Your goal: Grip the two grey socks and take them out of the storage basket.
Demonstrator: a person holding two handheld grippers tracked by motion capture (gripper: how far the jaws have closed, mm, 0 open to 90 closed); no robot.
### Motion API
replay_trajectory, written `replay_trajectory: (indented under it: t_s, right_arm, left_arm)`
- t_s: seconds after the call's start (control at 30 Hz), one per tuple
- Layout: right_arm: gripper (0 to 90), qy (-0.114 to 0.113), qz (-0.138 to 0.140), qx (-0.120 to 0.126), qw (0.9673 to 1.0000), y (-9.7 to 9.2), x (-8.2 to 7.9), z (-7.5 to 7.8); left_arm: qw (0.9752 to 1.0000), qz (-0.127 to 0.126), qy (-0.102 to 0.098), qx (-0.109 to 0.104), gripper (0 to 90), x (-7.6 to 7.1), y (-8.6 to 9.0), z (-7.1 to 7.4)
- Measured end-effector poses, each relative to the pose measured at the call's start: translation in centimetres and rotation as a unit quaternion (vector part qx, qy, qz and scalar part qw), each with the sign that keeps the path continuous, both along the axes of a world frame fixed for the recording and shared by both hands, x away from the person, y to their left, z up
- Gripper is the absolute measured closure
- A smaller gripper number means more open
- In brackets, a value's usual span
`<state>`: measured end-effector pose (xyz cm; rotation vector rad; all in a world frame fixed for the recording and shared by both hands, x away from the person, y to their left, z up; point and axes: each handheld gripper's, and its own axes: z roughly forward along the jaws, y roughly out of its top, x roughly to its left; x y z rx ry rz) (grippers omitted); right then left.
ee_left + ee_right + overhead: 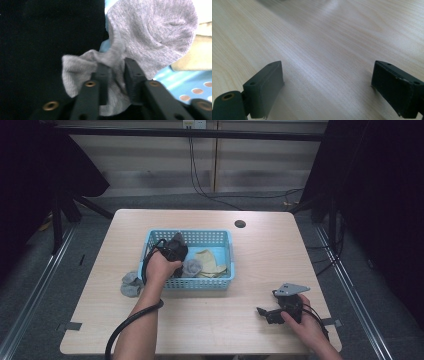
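While your left gripper [113, 71] reached into the blue basket [155, 240], its jaws pinched a fold of the grey sock [155, 37], most of which bunched just beyond the fingertips beside a beige cloth [210, 262]. Your right gripper [327, 82] rested on the wooden table [324, 37], jaws spread wide with nothing between them.

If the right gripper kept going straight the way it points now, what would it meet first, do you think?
Probably just the bare table: the right gripper, open, points low across the wood, with nothing visible ahead.
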<state>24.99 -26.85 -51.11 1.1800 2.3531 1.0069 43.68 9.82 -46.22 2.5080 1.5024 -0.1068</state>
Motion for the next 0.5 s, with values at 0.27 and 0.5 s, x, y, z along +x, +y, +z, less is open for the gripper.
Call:
replay_trajectory:
  t_s: [0.27, 0.5]
  right_arm:
    - [9.7, -0.002, 0.001, 0.0, 1.0, 0.0, 0.0, 0.0]
    - [9.8, -0.001, 0.002, 0.002, 1.0, 0.0, 0.0, 0.0]
  left_arm:
    - [0.9998, -0.016, 0.008, -0.004, 85.9, 0.2, 0.2, 1.0]
    - [0.9997, -0.016, -0.002, -0.017, 86.3, 0.6, 0.5, 4.5]
